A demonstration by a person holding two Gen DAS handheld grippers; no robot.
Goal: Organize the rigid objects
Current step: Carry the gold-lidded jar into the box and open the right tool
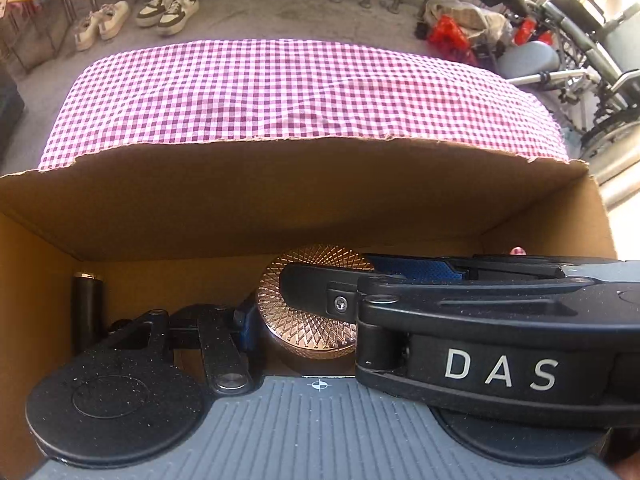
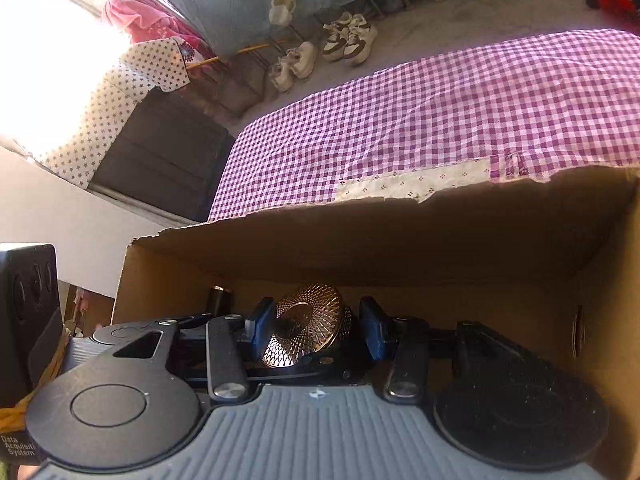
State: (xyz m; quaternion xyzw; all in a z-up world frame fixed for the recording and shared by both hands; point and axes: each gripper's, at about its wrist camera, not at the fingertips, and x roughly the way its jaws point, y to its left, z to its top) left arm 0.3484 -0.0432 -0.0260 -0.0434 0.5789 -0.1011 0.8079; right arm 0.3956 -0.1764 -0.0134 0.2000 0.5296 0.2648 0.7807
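Note:
Both grippers are down inside a brown cardboard box [image 1: 280,196]. A round copper-gold tin with a woven lattice lid [image 1: 308,304] lies in the box; it also shows in the right wrist view [image 2: 308,328]. My right gripper [image 2: 316,328] has its blue pads either side of the tin and stands apart from it, open. The right gripper's arm [image 1: 480,320] crosses the left wrist view and hides my left gripper's right finger. My left gripper's left pad [image 1: 244,324] sits beside the tin. A dark cylinder [image 1: 86,304] stands in the box's left corner.
The box [image 2: 360,240] rests on a table with a purple-and-white checked cloth [image 1: 300,88]. Shoes [image 1: 168,4] stand on the floor beyond. A wheelchair [image 1: 580,52] and red items are at the far right.

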